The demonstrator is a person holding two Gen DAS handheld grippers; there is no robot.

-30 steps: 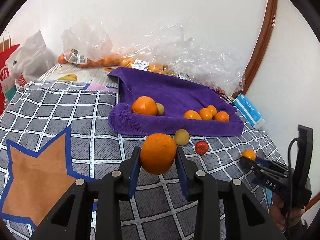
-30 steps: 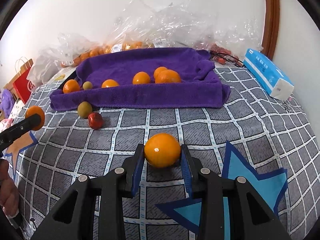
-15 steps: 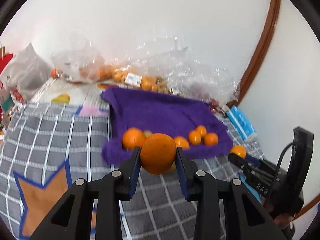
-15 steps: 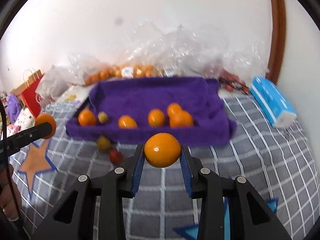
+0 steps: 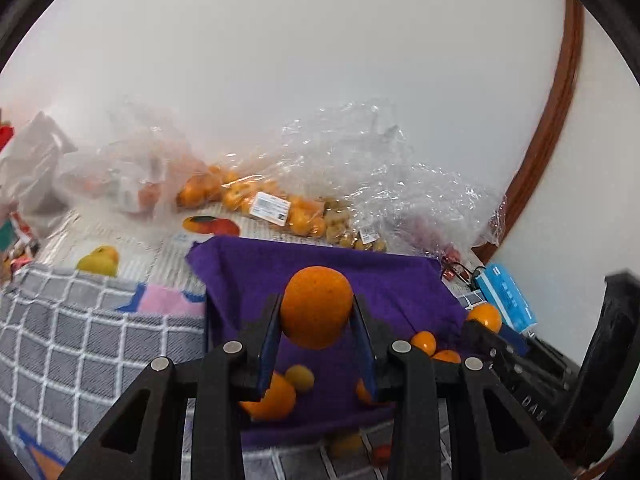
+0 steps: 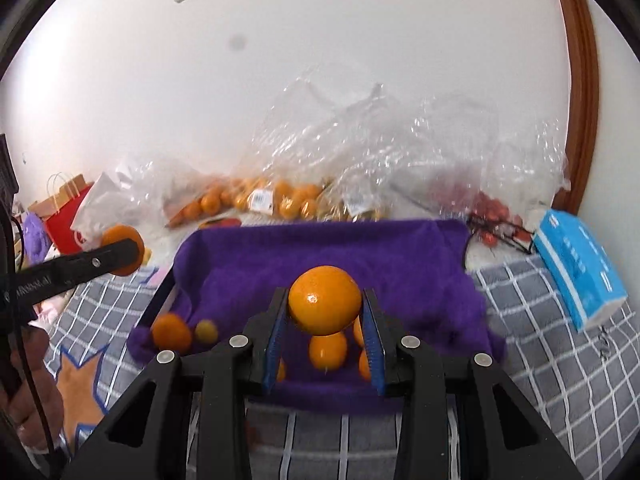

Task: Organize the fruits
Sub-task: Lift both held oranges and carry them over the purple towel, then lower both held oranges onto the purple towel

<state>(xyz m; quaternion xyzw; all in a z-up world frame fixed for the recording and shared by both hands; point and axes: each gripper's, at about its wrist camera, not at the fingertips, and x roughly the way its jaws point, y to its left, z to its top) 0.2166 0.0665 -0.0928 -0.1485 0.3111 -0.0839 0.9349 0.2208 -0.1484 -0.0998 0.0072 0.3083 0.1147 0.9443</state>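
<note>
My left gripper (image 5: 317, 312) is shut on a large orange (image 5: 316, 307) and holds it in the air above the purple towel-lined tray (image 5: 400, 284). My right gripper (image 6: 325, 308) is shut on another orange (image 6: 325, 300), also raised over the same tray (image 6: 420, 264). Several oranges (image 6: 328, 350) and a small yellow-green fruit (image 6: 206, 331) lie on the towel. In the right wrist view the left gripper's orange (image 6: 124, 250) shows at the left; in the left wrist view the right gripper's orange (image 5: 485, 317) shows at the right.
Clear plastic bags of oranges (image 5: 248, 200) and small fruit lie against the wall behind the tray. A blue tissue pack (image 6: 580, 272) lies at the right. A red paper bag (image 6: 66, 216) stands at the left. A yellowish fruit (image 5: 346, 444) and a red one (image 5: 380, 454) lie on the checked cloth before the tray.
Both grippers have risen from the checked cloth with their oranges and moved forward over the purple tray. The tray's fruit now sits below the fingers.
</note>
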